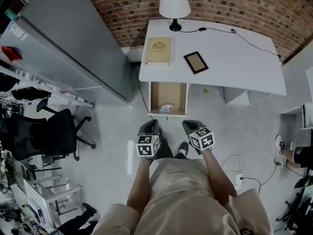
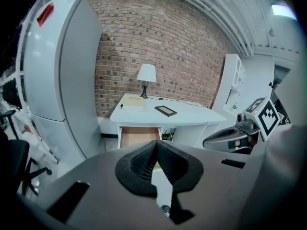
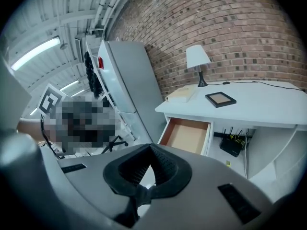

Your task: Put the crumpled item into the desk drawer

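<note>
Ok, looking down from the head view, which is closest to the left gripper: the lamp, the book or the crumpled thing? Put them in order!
1. The crumpled thing, inside the open drawer, just ahead of the left gripper.
2. The book, on the left end of the desk.
3. The lamp, at the desk's back edge.

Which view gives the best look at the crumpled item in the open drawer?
The head view: looking down into the drawer, it shows the white crumpled item near the front wall. Both gripper views show the drawer, but the item cannot be made out there.
</note>
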A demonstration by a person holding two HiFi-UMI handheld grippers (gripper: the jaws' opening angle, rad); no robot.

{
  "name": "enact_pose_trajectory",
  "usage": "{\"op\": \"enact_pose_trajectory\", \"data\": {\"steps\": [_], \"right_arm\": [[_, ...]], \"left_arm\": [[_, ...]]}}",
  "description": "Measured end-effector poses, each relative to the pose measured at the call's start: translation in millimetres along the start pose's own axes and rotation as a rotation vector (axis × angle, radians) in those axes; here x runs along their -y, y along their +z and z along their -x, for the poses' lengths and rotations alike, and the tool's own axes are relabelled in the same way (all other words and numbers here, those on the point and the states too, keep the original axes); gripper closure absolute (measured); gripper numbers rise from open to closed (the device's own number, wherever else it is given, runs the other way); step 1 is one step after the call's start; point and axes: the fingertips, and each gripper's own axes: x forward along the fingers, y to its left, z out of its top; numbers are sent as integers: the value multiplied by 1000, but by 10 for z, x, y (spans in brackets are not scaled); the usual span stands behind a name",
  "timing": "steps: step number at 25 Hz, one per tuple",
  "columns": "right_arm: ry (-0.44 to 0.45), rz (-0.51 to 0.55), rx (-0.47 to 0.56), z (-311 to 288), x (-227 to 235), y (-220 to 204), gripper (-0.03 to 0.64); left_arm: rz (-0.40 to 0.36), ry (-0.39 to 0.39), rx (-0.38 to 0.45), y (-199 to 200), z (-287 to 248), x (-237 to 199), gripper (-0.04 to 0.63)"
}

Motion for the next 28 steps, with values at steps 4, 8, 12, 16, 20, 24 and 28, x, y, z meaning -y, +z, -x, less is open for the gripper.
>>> {"op": "enact_pose_trajectory", "data": {"steps": [4, 8, 12, 16, 20, 24, 28], "right_arm": [[-15, -20, 8, 29, 34, 21, 592], [-20, -30, 11, -1, 31, -2, 592], [-2, -14, 4, -27, -66, -23, 592], [-2, -8, -10, -11, -122, -52, 592], [-11, -15, -6, 7, -123, -85, 592], [-4, -17, 12, 44, -148, -67, 592], [-8, -16, -7, 70, -128, -128, 592]], "left_arm": [[-9, 0, -11, -31, 32, 1, 578], [-14, 9, -13, -55, 60, -47, 578], [-2, 6, -21, -130, 91, -59, 578], [1, 0, -31, -189, 128, -42, 578], [3, -7, -30, -202, 125, -26, 578], [6, -18, -34, -231, 107, 32, 578], [3, -29, -34, -239, 76, 94, 578]]}}
